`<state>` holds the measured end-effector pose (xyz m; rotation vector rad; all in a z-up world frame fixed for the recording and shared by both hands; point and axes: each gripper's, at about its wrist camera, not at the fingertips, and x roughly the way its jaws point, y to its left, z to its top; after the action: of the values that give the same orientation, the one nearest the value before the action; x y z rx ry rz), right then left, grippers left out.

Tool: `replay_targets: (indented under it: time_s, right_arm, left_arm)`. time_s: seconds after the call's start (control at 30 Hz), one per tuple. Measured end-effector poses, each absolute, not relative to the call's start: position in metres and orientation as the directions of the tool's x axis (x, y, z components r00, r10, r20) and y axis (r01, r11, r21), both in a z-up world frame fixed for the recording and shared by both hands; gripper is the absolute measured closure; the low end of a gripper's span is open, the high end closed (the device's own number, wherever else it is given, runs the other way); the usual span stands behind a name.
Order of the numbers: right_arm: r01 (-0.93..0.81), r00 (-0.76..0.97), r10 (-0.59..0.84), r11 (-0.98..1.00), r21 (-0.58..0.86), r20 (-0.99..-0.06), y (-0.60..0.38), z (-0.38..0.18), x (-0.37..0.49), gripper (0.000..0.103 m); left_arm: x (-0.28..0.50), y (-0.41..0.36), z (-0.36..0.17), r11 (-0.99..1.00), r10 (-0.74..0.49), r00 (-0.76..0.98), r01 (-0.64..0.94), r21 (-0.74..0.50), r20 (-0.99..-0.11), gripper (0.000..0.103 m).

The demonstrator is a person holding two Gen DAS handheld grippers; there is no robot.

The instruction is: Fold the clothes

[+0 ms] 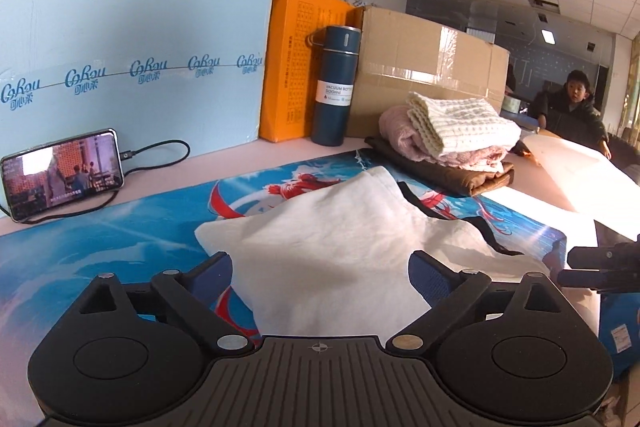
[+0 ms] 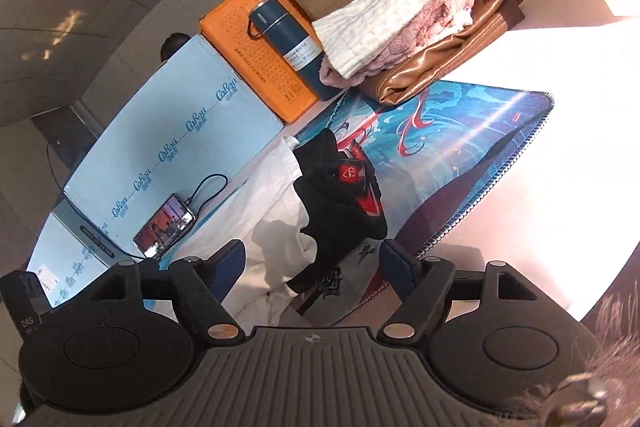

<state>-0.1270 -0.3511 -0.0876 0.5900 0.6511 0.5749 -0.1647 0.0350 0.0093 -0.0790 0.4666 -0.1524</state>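
Left wrist view: the left gripper (image 1: 320,277) hangs with its jaws spread wide and empty over a white garment (image 1: 340,239) lying rumpled on the blue printed mat (image 1: 100,239). The right gripper (image 2: 312,267), likewise parted and holding nothing, hovers over the same garment's black printed part (image 2: 340,203). The cloth looks light, limp and easily bunched (a judgement), so a pinch at a hem or corner should serve better than mid-panel. Folded clothes (image 1: 452,135) are stacked at the mat's far corner, beside a flask (image 1: 334,87) and boxes; a phone (image 1: 64,175) stands left. Open room lies toward the mat's near side and its sunlit right edge.
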Motion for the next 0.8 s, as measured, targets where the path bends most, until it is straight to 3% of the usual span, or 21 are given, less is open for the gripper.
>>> replay_targets:
  time_s: [0.2,0.37,0.5,0.57,0.67,0.8]
  right_arm:
    - [-0.252,0.624,0.616,0.741,0.622,-0.481,-0.324,-0.078,-0.115,0.020]
    - [-0.220,0.652,0.494,0.849,0.480,-0.575,-0.283,-0.072,-0.108,0.010]
    - [-0.169,0.698,0.414,0.888,0.427,-0.584,-0.260,-0.074,-0.109,0.008]
    - [-0.138,0.712,0.397,0.888,0.439,-0.579,-0.257,-0.074,-0.108,0.008]
    - [-0.152,0.735,0.380,0.899,0.410,-0.561,-0.253,-0.077,-0.114,0.009]
    - [-0.164,0.777,0.343,0.920,0.356,-0.528,-0.243,-0.081,-0.121,0.010]
  left_arm:
    - [-0.171,0.019,-0.007,0.989,-0.137,0.865,0.146,-0.018,-0.483,0.002]
    - [-0.166,0.008,-0.014,0.989,-0.081,0.844,0.136,0.065,-0.529,0.002]
    - [-0.166,0.004,-0.016,0.986,-0.073,0.834,0.143,0.086,-0.547,0.001]
    - [-0.170,0.016,-0.007,0.991,-0.116,0.853,0.133,-0.004,-0.508,0.001]
    - [-0.159,0.052,0.012,0.963,-0.216,0.850,0.103,-0.251,-0.480,0.001]
    - [-0.117,0.094,0.010,0.910,-0.176,0.837,-0.063,-0.410,-0.518,0.003]
